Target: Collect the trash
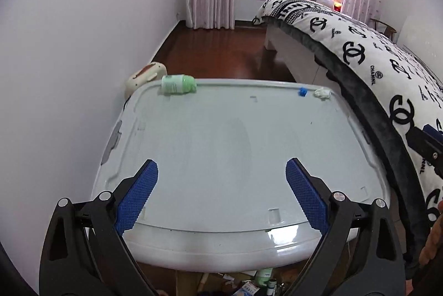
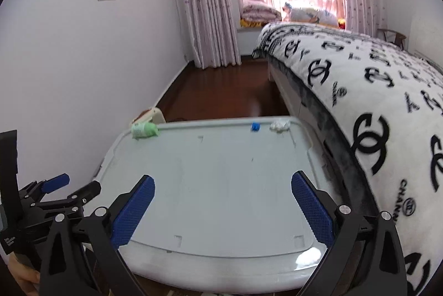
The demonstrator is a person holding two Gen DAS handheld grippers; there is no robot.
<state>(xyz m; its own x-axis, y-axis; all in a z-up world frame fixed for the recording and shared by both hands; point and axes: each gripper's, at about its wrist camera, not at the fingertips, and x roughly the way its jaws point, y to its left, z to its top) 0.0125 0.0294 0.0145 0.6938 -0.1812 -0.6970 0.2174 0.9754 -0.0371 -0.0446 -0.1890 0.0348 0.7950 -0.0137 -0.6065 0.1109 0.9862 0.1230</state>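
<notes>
A pale green bottle [image 1: 178, 84] lies on its side at the far left edge of a white plastic lid [image 1: 221, 146]. A small blue scrap [image 1: 302, 92] and a crumpled white tissue [image 1: 322, 93] lie at the far right edge. The right wrist view shows the bottle [image 2: 145, 130], the scrap [image 2: 255, 126], the tissue [image 2: 279, 125] and the lid [image 2: 221, 185]. My left gripper [image 1: 221, 171] is open and empty over the lid's near part. My right gripper [image 2: 223, 186] is open and empty, also over the near part. The left gripper also shows in the right wrist view [image 2: 74, 186].
A bed with a black-and-white patterned blanket [image 1: 360, 46] runs along the right, close to the lid. A white wall [image 1: 69, 46] is on the left. A cream object [image 1: 144, 74] sits on the dark wooden floor [image 1: 221, 52] behind the lid. Small items lie below the lid's near edge.
</notes>
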